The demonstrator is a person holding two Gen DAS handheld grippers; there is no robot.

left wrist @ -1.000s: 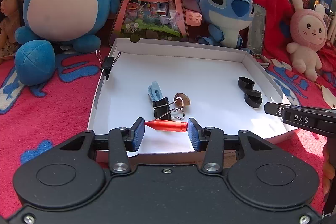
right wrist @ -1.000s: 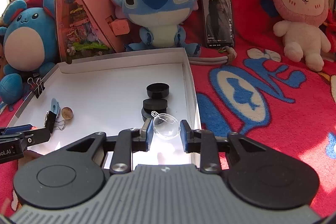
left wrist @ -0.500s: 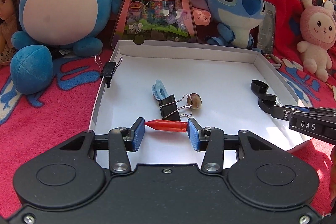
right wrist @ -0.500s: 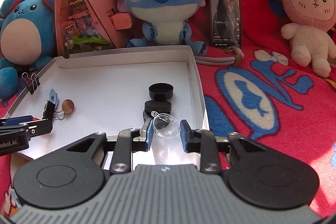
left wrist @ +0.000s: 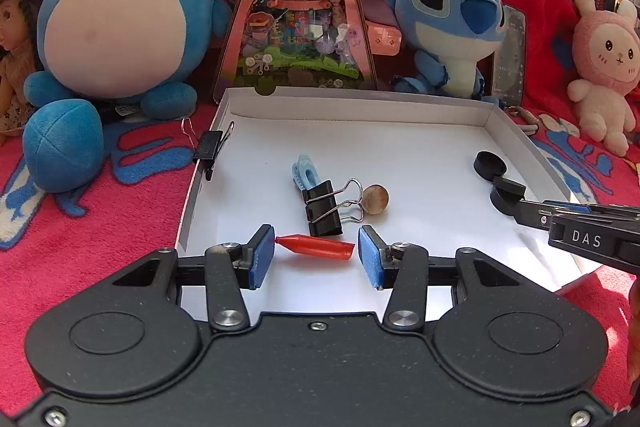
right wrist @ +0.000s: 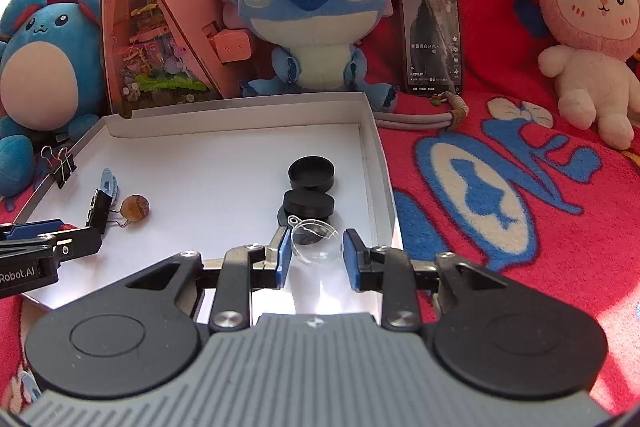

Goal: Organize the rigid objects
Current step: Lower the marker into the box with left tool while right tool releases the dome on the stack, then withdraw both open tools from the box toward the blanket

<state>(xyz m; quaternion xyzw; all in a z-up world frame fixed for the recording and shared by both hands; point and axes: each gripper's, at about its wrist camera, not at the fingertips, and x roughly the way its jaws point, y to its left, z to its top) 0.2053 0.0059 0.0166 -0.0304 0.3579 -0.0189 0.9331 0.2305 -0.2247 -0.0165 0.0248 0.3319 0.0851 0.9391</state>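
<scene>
A white cardboard tray (left wrist: 360, 111) lies on a red blanket. My left gripper (left wrist: 316, 255) is open; a red cone-shaped piece (left wrist: 318, 245) lies on the tray floor between its pads, touching only the left pad. My right gripper (right wrist: 315, 254) is open around a clear plastic half-sphere (right wrist: 316, 242) resting in the tray, with gaps on both sides. In the tray lie a black binder clip (left wrist: 324, 209), a blue clip (left wrist: 306, 171), a brown bead (left wrist: 376, 199) and black caps (right wrist: 311, 173), (right wrist: 308, 205).
Another binder clip (left wrist: 210, 145) is clamped on the tray's left wall. Behind the tray stand a blue round plush (left wrist: 120, 19), a pink triangular toy box (left wrist: 300, 23), a Stitch plush (right wrist: 308, 15), a phone (right wrist: 432, 27) and a pink bunny plush (right wrist: 588, 23).
Both grippers have opened: the left let go of the red cone piece, the right let go of the clear half-sphere. Both pieces now rest in the tray.
</scene>
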